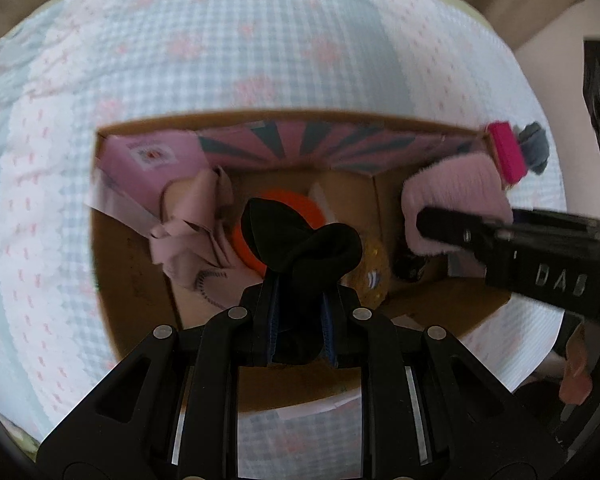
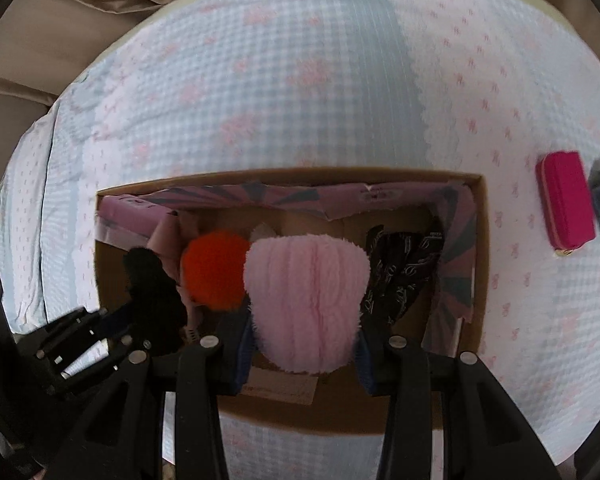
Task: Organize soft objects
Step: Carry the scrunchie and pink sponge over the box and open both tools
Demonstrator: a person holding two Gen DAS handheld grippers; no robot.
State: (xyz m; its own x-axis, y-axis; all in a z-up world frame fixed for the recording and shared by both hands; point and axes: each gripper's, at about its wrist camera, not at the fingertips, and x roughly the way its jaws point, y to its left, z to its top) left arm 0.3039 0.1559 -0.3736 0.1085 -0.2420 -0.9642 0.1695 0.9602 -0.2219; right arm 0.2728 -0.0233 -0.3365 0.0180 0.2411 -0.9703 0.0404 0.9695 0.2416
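Black sock point(image 1: 300, 240) clamped in left claw point(image 1: 300, 300); pink fluffy cloth point(image 2: 306, 304) in right claw point(image 2: 304, 344), hiding box point(image 2: 482, 240) contents.

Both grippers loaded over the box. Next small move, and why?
Probably lower and open the left gripper: its black sock already hangs over the cardboard box, above the orange item. The right gripper, holding the pink fluffy sock, can follow.

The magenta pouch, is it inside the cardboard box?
No, the magenta pouch lies on the bedspread outside the cardboard box, beside its right wall.
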